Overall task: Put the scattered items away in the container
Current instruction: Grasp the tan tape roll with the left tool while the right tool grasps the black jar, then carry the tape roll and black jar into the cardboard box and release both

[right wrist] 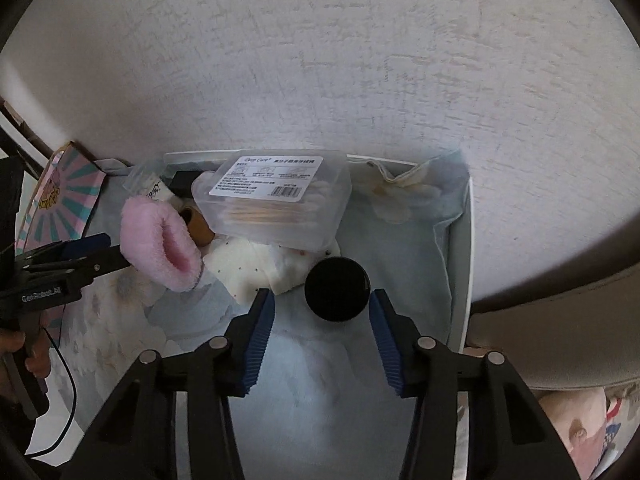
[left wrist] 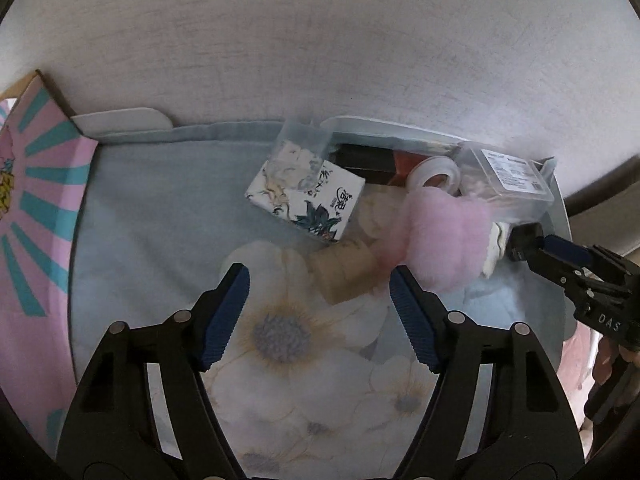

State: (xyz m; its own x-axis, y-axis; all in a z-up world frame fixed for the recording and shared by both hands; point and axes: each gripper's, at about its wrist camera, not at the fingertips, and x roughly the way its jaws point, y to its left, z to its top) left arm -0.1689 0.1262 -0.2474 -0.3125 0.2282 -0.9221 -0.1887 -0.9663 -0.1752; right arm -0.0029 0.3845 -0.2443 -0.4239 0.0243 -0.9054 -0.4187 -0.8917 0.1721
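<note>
The container is a white bin (right wrist: 460, 264) lined with pale blue floral cloth (left wrist: 160, 208). Inside lie a pink fluffy sock (left wrist: 444, 236) (right wrist: 160, 236), a patterned white box (left wrist: 308, 196), a clear box of cotton swabs (right wrist: 276, 200) (left wrist: 508, 180), a white tape roll (left wrist: 434, 176), a beige roll (left wrist: 348, 272), a white cloth (right wrist: 248, 264) and a black round lid (right wrist: 337, 289). My left gripper (left wrist: 320, 300) is open and empty above the beige roll. My right gripper (right wrist: 322, 320) is open, its fingers either side of the black lid.
A pink and teal cardboard box (left wrist: 36, 216) (right wrist: 68, 200) stands against the bin's left side. A grey textured wall (left wrist: 320, 40) rises behind the bin. A dark red box (left wrist: 372, 160) lies at the bin's back.
</note>
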